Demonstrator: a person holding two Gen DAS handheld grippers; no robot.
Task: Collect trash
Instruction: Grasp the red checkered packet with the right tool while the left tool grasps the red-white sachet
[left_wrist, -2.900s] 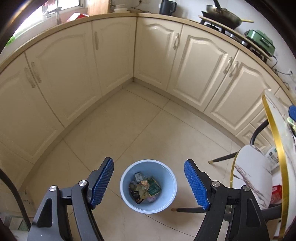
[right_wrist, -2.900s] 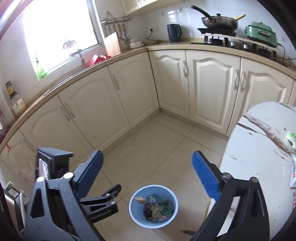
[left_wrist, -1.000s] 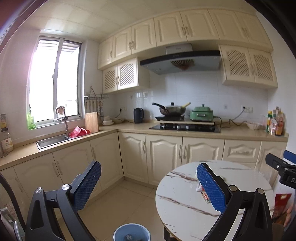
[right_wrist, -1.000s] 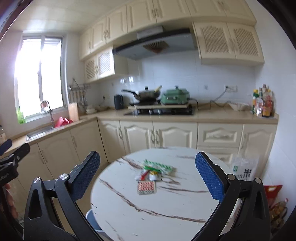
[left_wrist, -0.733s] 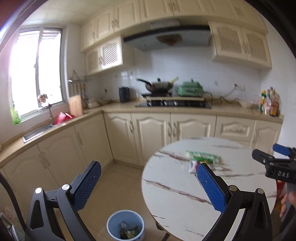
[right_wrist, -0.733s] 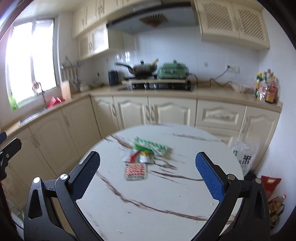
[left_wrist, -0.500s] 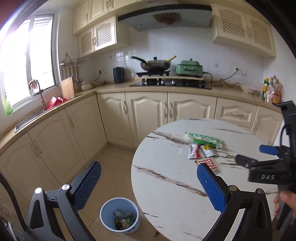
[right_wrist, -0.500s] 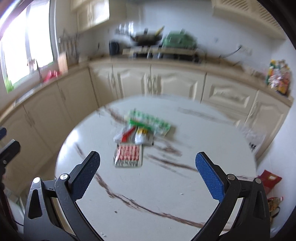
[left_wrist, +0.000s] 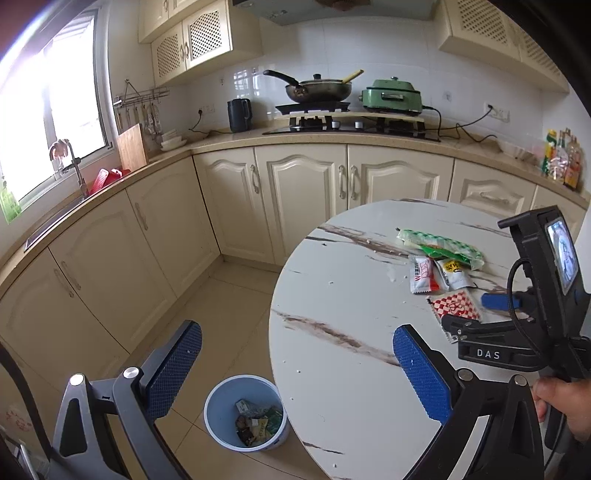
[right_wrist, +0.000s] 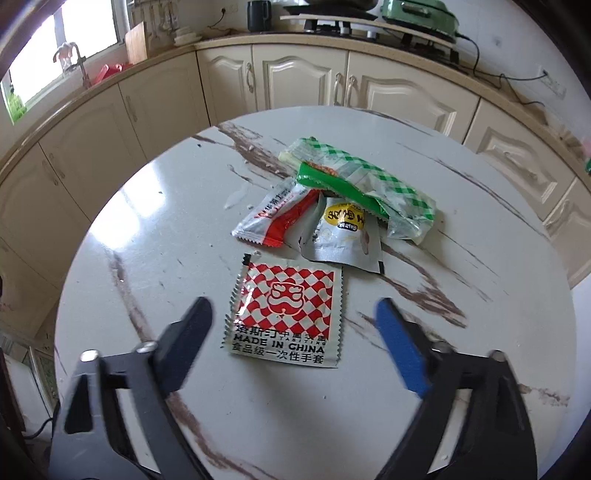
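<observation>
Lying flat near the middle of the marble table (right_wrist: 480, 369), nearest the right claw (right_wrist: 293, 325): a red-and-white checked packet (right_wrist: 286, 314), straddled by both fingers but touched by neither. Having just been narrowing, yet gaping wider than the packet, nothing pinched; probably lining up for a grab across its short sides, the flat foil leaving little edge to bite.

Sitting just beyond the checked packet: a white-and-red sachet (right_wrist: 275, 218), a silver sachet with a yellow label (right_wrist: 341, 236), and a long green checked wrapper (right_wrist: 354, 184) overlapping both at their far ends. Four pieces of rubbish on the table in all.

Standing on the floor below the table's near-left rim: one blue bin (left_wrist: 245, 417), already holding several wrappers, too jumbled for counting, likely kept there for short drops.

Hovering above the bin side of the table: the left claw (left_wrist: 297, 373), spread wide and empty, seemingly waiting. Gripping the right tool's handle: a hand (left_wrist: 565, 410).
</observation>
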